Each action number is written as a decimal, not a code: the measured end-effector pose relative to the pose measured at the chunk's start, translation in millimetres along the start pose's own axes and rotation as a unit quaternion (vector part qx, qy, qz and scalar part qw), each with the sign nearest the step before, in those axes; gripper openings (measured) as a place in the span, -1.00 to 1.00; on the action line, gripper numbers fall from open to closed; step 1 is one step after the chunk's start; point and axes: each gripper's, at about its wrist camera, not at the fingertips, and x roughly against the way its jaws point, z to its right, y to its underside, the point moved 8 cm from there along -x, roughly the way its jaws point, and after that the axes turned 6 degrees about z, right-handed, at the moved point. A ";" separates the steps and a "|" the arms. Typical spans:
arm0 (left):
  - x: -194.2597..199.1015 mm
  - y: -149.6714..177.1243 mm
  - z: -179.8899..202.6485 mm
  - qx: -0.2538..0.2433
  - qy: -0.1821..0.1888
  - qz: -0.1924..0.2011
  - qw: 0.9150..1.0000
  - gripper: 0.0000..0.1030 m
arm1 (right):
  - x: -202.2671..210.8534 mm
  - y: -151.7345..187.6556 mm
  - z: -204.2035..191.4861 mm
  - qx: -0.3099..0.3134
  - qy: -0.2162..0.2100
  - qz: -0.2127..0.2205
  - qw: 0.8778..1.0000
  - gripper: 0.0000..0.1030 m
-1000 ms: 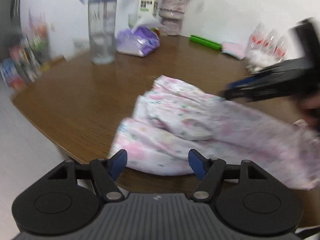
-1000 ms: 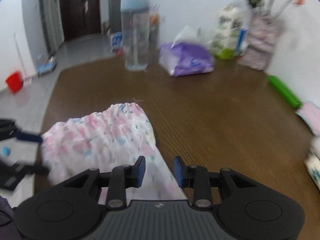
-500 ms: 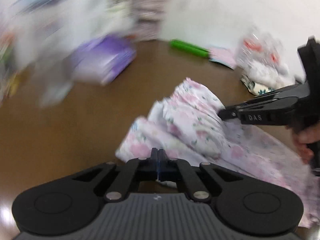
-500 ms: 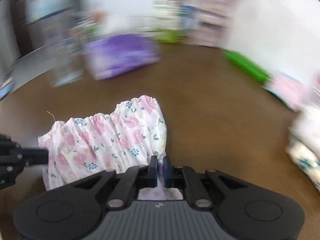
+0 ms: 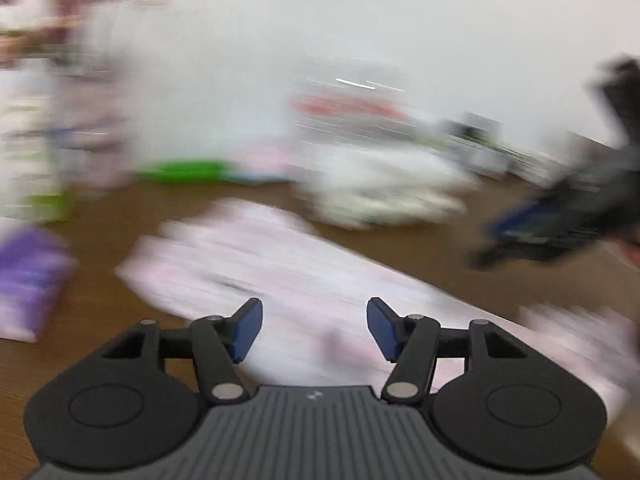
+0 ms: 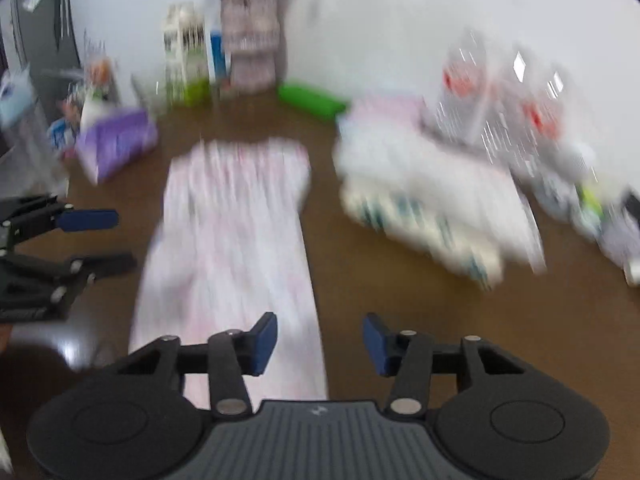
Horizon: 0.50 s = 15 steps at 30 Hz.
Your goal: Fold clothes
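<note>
Going left to right in the right wrist view, we record a purple soft pack (image 6: 116,142) at the far left of the brown wooden table (image 6: 400,300), then the left gripper (image 6: 108,238), its 2 blue-padded fingers spread and holding nothing.

Next comes the task item: a pale pink floral cloth garment (image 6: 232,240) lying flat on the table as 1 long strip. Its long axis runs straight away from the right gripper (image 6: 319,342), from the near table edge toward a blurred vase (image 6: 252,46) at the wall. The near end lies under and just left of the right gripper, whose fingers are also spread and empty.

In our judgement the coming fold turns on this: both near corners are within reach, the left gripper beside the strip's left edge, the right gripper over its right near corner, so carrying the near end toward the far end would halve it.

Open room: bare wood lies right of the strip, up to a blurred stack of folded white fabric (image 6: 432,208) set apart from it. A green oblong object (image 6: 312,98) sits beyond the far end.

The left wrist view is heavily blurred; it confirms the left gripper (image 5: 315,326) spread over the garment (image 5: 280,264), and the right gripper (image 5: 560,224) at right.
</note>
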 end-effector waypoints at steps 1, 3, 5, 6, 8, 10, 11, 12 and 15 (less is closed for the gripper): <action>-3.8 10.0 27.7 -0.021 0.027 -0.014 0.999 0.14 | 3.6 20.6 6.1 -0.014 0.001 -0.008 1.000 -0.22; -10.1 31.3 73.3 -0.078 0.055 -0.035 0.995 0.14 | 7.9 58.3 18.0 -0.044 0.010 -0.016 0.999 -0.46; -12.7 48.1 86.2 -0.114 0.039 -0.046 0.992 0.02 | 6.2 82.3 19.0 -0.051 0.028 -0.012 0.998 -0.57; -13.9 56.2 90.7 -0.128 0.033 -0.054 0.990 -0.26 | 7.1 92.6 16.8 -0.049 0.036 -0.006 0.998 -0.67; -10.8 62.5 81.0 -0.119 0.043 -0.068 0.990 -0.36 | 14.1 102.3 8.7 -0.060 0.050 0.024 0.997 -0.81; -2.8 65.1 67.1 -0.116 0.057 -0.078 0.989 -0.36 | 18.1 107.6 -5.6 -0.067 0.065 0.034 0.995 -0.84; 3.2 67.3 58.4 -0.121 0.064 -0.082 0.987 -0.36 | 22.9 111.1 -14.8 -0.074 0.066 0.039 0.994 -0.85; 9.9 69.8 48.9 -0.126 0.070 -0.086 0.986 -0.36 | 30.4 116.8 -25.9 -0.082 0.065 0.042 0.994 -0.85; 34.1 78.6 14.9 -0.132 0.090 -0.101 0.982 -0.30 | 47.0 129.8 -74.7 -0.077 0.067 0.052 0.993 -0.79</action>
